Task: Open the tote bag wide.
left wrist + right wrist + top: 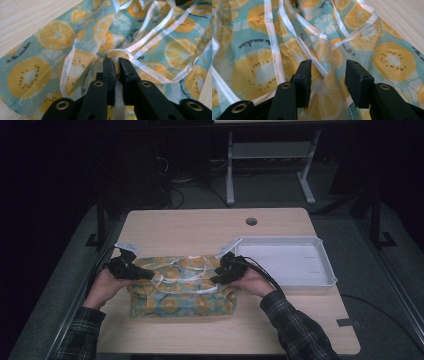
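Left gripper (115, 62): your jaws stand nearly together, pinched on a fold of the fruit-print bag (75, 50) just below its white trim. A thin strip of cloth runs down between the pads. You have your hold on this side.

White trim (140, 45): the ribbon-like edging loops just ahead of the left jaw tips and runs off to their right. It lies slack and rumpled, not pulled straight.

Fruit-print bag, place (182, 292): it lies flat on the surface (200, 227) between your two hands, its trimmed top edge bunched toward the far side. Your left gripper (131, 269) sits at its left upper corner, your right gripper (227, 269) at its right upper corner.

Right gripper (327, 72): your jaws stand apart, one on each side of a raised fold of the bag (257, 72). The cloth sits between them, but the pads do not press on it. No hold here yet.

White tray (325, 270): it sits on the surface just beyond your right gripper, away from the bag, with nothing in it.

Done, by my reading: the bag is laid out, both grippers are at its top edge, and the left pinch is made.

Left to do, likely: close your right jaws on the fold, then lift or spread the top edge. Whether the tray comes into it, I cannot tell.
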A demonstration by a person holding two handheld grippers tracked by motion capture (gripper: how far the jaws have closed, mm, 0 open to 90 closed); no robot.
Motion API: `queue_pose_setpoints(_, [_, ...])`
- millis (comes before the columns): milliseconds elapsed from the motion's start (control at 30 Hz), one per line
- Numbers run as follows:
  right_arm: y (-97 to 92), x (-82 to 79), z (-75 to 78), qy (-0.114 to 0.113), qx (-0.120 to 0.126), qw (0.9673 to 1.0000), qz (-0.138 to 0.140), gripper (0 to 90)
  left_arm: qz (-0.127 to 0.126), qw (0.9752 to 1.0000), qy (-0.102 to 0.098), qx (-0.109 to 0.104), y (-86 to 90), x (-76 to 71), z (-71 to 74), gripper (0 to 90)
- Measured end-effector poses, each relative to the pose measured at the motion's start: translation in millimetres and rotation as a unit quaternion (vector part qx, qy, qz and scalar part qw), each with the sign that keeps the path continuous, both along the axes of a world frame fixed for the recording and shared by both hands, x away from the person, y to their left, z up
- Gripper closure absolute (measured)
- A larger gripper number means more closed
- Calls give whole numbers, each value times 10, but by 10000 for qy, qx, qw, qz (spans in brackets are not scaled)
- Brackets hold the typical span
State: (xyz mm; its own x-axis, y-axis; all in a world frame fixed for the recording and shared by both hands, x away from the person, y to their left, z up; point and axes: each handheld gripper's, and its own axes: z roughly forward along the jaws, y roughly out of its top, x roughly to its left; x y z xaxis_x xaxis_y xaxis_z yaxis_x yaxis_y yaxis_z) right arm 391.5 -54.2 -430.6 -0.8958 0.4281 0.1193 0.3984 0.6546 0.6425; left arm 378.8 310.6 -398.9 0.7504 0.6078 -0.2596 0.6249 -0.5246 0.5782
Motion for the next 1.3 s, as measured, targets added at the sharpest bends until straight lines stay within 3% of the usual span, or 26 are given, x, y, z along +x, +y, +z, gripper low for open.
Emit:
queue_pose_setpoints(133, [3, 4, -34, 57, -118, 9999, 11, 606, 4, 9999, -14, -113, 24, -4, 21, 868])
queue_pose_setpoints(267, [14, 7, -73, 121, -280, 9994, 147, 809, 9, 9998, -20, -202, 51, -4, 34, 874])
queue_pose_setpoints(367, [12, 3, -72, 133, -336, 9991, 200, 885, 20, 9997, -29, -248, 66, -7, 43, 876])
queue_pose_setpoints(700, [-129, -20, 135, -119, 55, 9999, 110, 894, 135, 9984, -158, -531, 134, -46, 142, 877])
queue_pose_setpoints(767, [-140, -46, 178, -46, 157, 9999, 19, 894, 148, 9981, -197, -566, 136, -64, 168, 877])
queue_pose_setpoints(900, [-167, -68, 231, -223, 184, 9996, 71, 894, 154, 9975, -285, -629, 122, -115, 231, 877])
queue_pose_setpoints(1300, [-227, -204, 399, -309, 410, 9987, 53, 893, 165, 9945, -561, -874, 191, -271, 386, 872])
